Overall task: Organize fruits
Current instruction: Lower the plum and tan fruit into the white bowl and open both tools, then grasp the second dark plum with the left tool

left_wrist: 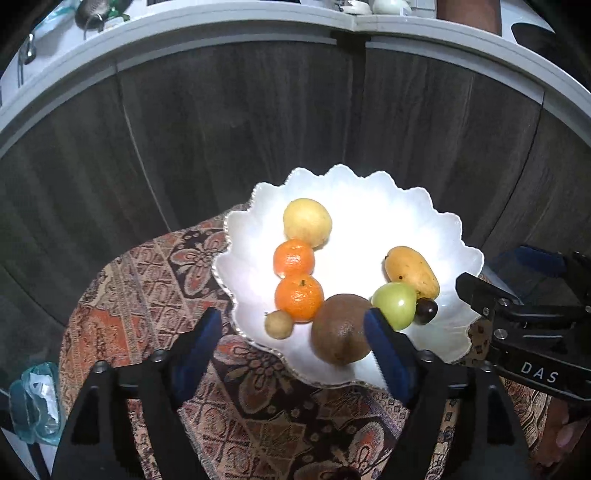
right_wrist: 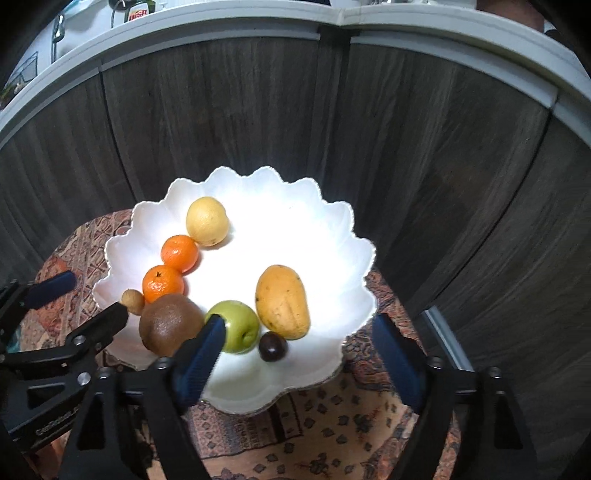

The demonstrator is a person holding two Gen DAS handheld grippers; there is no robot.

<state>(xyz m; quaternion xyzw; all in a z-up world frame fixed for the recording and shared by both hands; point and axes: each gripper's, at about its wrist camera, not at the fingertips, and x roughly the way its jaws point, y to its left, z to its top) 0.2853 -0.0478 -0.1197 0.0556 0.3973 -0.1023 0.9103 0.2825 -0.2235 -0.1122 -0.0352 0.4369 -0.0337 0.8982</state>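
A white scalloped bowl holds the fruit: a pale yellow round fruit, two oranges, a small tan fruit, a brown round fruit, a green apple, a mango and a dark plum. My left gripper is open and empty over the bowl's near rim. My right gripper is open and empty above the apple, mango and plum.
The bowl sits on a small table with a patterned cloth. Dark wood cabinet doors stand behind, under a pale counter edge. A clear plastic item lies at lower left.
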